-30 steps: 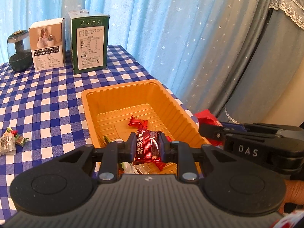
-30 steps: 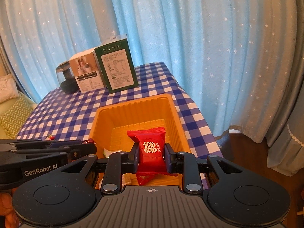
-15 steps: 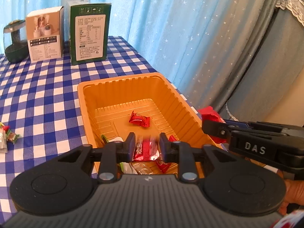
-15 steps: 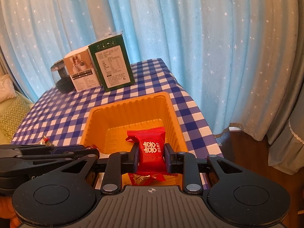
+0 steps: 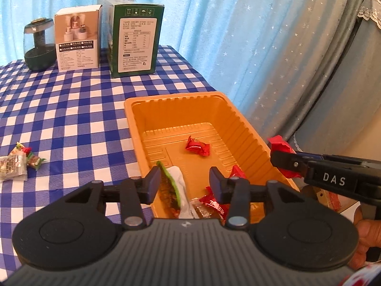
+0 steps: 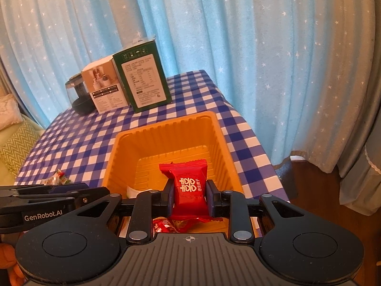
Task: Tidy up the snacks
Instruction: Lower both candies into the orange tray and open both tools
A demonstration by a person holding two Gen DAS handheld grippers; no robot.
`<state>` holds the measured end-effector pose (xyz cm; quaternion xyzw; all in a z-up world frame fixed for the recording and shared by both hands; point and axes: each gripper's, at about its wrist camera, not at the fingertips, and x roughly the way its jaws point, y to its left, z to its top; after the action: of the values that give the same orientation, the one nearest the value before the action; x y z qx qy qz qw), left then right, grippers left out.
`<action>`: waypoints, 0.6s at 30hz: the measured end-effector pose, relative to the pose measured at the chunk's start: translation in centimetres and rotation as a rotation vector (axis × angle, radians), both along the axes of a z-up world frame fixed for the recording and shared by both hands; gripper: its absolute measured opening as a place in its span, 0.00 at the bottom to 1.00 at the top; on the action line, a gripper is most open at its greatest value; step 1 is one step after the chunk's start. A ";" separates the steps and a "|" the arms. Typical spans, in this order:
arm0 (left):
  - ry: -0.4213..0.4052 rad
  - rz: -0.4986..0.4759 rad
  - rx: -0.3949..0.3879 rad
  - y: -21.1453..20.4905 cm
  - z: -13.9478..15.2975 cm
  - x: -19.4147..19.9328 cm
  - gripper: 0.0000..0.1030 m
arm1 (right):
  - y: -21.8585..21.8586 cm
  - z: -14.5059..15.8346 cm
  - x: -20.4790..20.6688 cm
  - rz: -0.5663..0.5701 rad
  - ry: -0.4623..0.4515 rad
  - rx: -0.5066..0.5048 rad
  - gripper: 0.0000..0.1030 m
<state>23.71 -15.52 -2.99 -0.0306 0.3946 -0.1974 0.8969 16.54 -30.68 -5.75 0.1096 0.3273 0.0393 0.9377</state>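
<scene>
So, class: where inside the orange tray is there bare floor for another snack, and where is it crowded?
Bare: the far half of the orange tray, between its back wall and the lone red candy. Crowded: the near end under the left gripper, where wrappers pile up. The right gripper grips a red packet there.

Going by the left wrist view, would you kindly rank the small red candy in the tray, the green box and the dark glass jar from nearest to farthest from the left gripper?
1. Small red candy, on the orange tray floor, just ahead of the left gripper.
2. Green box, upright beyond the tray.
3. Dark glass jar, far left corner, about level with the box but further aside.
</scene>
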 end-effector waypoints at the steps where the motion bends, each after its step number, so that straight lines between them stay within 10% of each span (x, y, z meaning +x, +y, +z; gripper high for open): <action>1: -0.002 0.000 0.001 0.0 0.1 -0.1 0.45 | 0.1 0.0 0.0 0.003 0.000 0.000 0.27; 16: -0.001 0.011 -0.007 0.5 0.2 -0.3 0.50 | 0.5 0.2 0.6 0.031 -0.025 0.029 0.28; 18: 0.002 0.017 -0.008 0.7 0.1 -0.4 0.51 | 0.1 0.1 0.6 0.009 -0.023 0.050 0.54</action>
<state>23.32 -14.84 -2.94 -0.0376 0.3944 -0.1913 0.8980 17.15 -30.54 -5.67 0.1311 0.3159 0.0531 0.9382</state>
